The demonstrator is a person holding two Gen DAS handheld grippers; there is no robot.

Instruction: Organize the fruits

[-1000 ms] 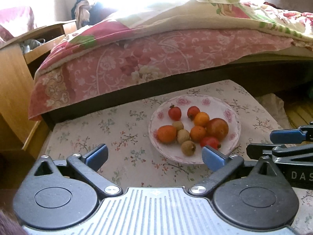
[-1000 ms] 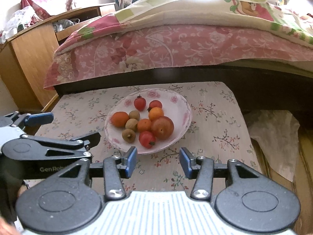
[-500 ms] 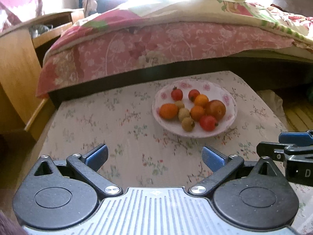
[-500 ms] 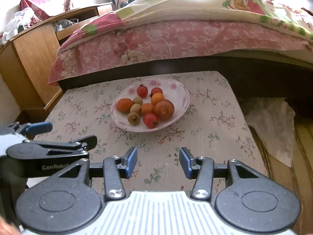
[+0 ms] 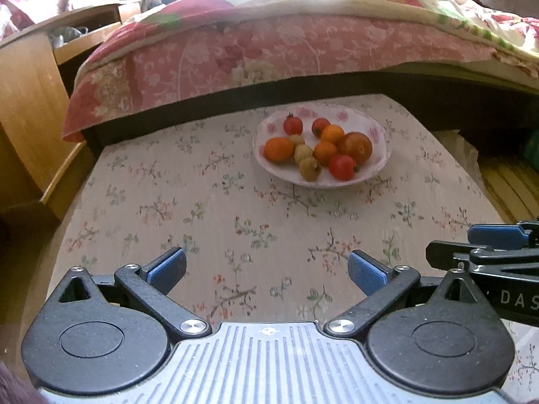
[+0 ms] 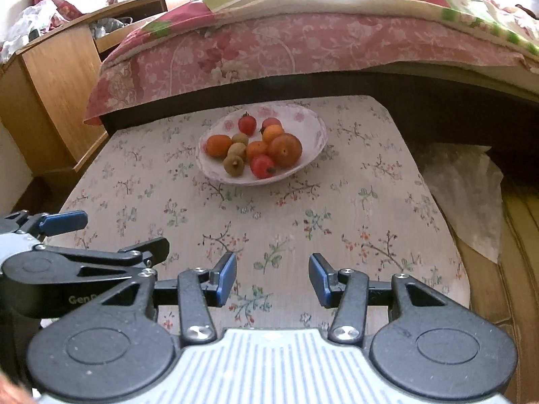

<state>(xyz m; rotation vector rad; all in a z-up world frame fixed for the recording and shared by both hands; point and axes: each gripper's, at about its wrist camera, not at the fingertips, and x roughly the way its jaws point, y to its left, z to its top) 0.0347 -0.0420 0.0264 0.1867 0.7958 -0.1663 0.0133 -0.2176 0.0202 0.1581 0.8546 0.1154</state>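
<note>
Your left gripper has its fingers wide apart, nothing between them. Your right gripper is also spread, empty, just beside the left one. Both sit over the near end of the floral cloth. Fruits are all in the white plate with pink flower rim, at the far side by the bed: three red tomatoes, three small oranges, one big red-orange fruit, three brownish fuzzy ones, bunched and touching.

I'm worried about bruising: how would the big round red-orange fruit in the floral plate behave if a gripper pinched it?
The big round red-orange fruit looks smooth and glossy, so it may slip. Being round, it would probably roll once nudged, though the neighbouring fruits and the floral plate rim should stop it.
</note>
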